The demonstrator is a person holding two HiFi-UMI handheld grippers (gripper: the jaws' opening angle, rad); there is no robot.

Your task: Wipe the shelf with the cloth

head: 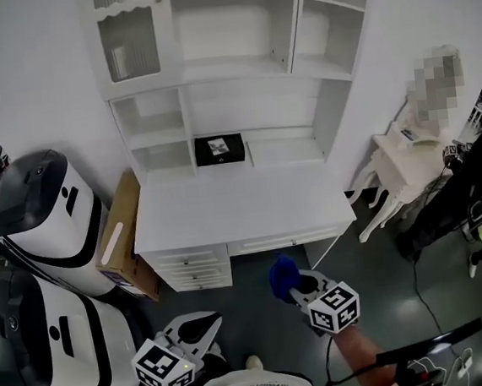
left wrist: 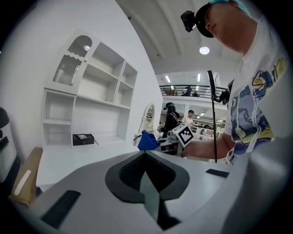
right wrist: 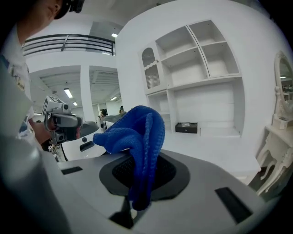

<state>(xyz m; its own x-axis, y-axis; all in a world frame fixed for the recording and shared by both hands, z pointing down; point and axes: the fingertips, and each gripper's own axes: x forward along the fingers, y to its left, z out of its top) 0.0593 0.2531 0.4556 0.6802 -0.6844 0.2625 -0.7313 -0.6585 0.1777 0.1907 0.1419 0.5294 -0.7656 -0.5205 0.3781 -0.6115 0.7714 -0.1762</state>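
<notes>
Shelf unit [head: 242, 111], white and tall against the wall, stood unwiped and well apart from both grippers, with a broad white desk top [head: 242, 209] lying between it and the person. Two white-and-black machines [head: 40, 216] crowded the floor at the left, a cardboard box [head: 122, 233] leaning beside the desk. A small black box [head: 218, 149] sat in the low middle compartment, the only thing on the shelves. The blue cloth [head: 283, 277] was bunched in the right gripper [head: 297, 286], whose jaws were closed on a single fold of it, most of the fabric flopping loose above and to one side. The left gripper [left wrist: 145, 154] hung low near the person with its jaws brought together on nothing. The likeliest trouble appeared to be the grip itself: with so little cloth pinched, dragging it across a board could pull it free or roll it into a wad that wiped only a thin strip. The reach over the desk top looked long, so the gripper body might strike a divider or a compartment edge. A sweep along the low shelf could also shove the black box or knock it onto the desk top. The loose end might catch on a shelf front.
</notes>
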